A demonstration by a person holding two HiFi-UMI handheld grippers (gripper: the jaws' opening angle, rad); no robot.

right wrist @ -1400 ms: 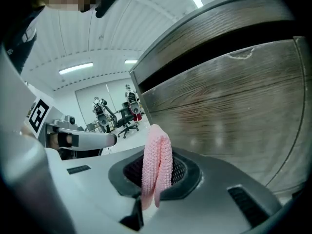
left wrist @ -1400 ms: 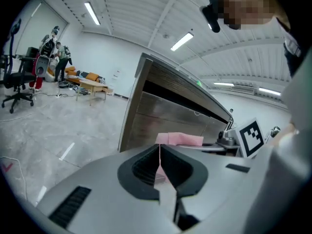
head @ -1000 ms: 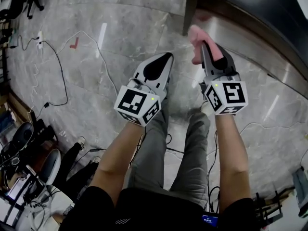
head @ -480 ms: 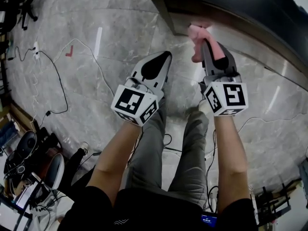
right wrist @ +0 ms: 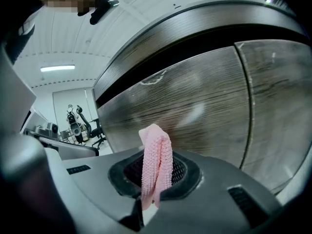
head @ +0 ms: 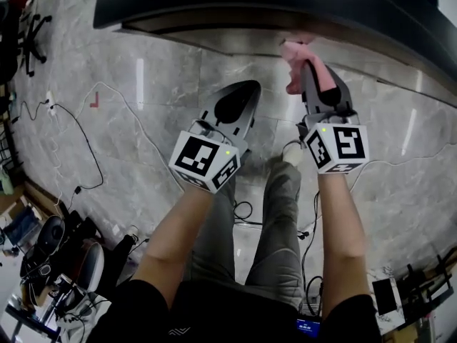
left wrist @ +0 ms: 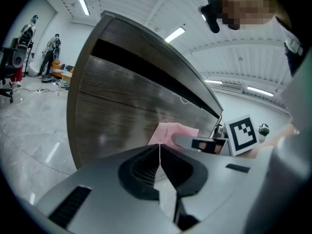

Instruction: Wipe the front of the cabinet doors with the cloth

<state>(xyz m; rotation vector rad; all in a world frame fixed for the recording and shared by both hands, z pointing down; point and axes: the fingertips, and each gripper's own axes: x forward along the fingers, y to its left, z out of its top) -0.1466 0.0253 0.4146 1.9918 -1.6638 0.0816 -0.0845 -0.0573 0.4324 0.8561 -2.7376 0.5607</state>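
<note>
Closer to the cabinet than a second ago, its dark top now spanning the whole head view rather than cutting one corner; both grippers held out in front much as before. Right gripper clamped tight on the pink cloth: a knitted fold pinched between the jaws and sticking up past their tips. From the head view, a pink tuft at the nose of that gripper, right against the cabinet's lower edge; touching the wood or just short of it, impossible to tell. Directly beyond the cloth, two grey woodgrain cabinet doors, split by a thin vertical seam, under a black recess and a dark top slab. Left gripper closed on nothing, jaws meeting along a thin line, level with the right one but slightly further back from the cabinet. From its camera, the cloth visible off to the right, against the door front. Behind each gripper, black-and-white marker cubes, then bare forearms and grey-trousered legs. Underfoot, a pale marble floor, with black cables trailing at the left and an office chair in the far corner.
</note>
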